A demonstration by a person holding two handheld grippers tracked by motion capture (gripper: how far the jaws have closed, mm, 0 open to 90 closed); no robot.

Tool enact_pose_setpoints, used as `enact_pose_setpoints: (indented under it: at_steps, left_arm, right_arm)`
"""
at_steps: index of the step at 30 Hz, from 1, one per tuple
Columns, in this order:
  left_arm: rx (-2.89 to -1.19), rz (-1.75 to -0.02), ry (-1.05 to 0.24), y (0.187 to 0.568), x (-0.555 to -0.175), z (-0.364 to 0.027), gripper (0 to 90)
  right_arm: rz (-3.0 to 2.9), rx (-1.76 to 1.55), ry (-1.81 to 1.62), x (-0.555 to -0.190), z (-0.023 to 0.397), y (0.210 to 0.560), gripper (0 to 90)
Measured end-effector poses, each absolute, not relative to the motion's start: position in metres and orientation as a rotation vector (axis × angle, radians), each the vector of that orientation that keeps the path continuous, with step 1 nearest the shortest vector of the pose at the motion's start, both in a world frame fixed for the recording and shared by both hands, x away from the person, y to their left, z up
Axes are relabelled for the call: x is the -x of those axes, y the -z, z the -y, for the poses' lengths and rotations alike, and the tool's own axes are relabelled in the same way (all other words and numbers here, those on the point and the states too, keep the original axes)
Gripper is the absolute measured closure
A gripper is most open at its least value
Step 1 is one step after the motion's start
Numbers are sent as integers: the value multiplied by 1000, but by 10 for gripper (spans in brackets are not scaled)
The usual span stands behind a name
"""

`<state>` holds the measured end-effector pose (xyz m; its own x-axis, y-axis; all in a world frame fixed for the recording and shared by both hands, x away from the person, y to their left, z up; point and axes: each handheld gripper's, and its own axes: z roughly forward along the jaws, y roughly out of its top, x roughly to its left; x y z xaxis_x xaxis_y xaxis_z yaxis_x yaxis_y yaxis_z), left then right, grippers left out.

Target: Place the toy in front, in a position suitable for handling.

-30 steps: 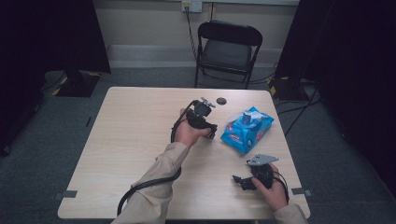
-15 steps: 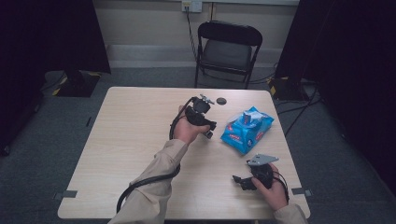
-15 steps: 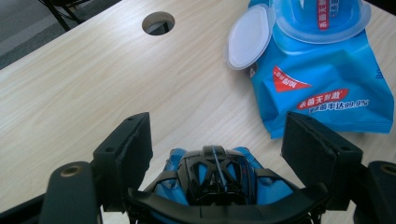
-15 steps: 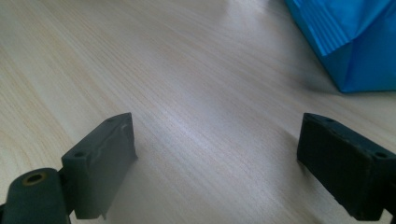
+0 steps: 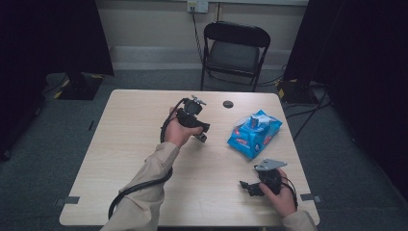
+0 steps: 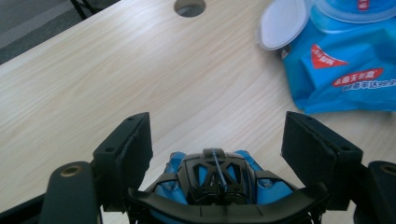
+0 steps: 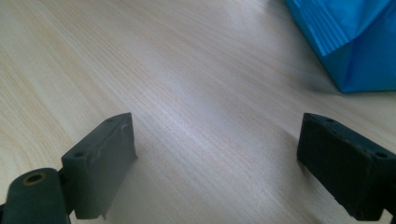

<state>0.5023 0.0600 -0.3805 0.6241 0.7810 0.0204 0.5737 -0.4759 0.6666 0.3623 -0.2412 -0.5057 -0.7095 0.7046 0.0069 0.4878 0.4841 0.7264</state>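
ok, left gripper [image 5: 202,137] hovers mid-table, jaws spread, nothing between the pads. wipes pack [image 5: 255,133] lies at its 3 o'clock, near but apart, white lid [image 6: 280,23] flipped open at the pack's far end. right gripper [image 5: 246,186] rests at 5 o'clock of the pack, jaws wide, empty. likely step: reach for the pack. come in low from the lid side, square the jaws to the opening, go slow since the soft bag will slide; pin it with the right.
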Motion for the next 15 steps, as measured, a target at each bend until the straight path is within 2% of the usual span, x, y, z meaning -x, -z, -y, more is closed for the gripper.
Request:
enact_pose_setpoints:
  at_steps: [15]
  left_arm:
    - [-2188,-1114,-403,393,-490,-111,244]
  right_arm:
    - [-2444,-1011,-1053,-362,241,506,107]
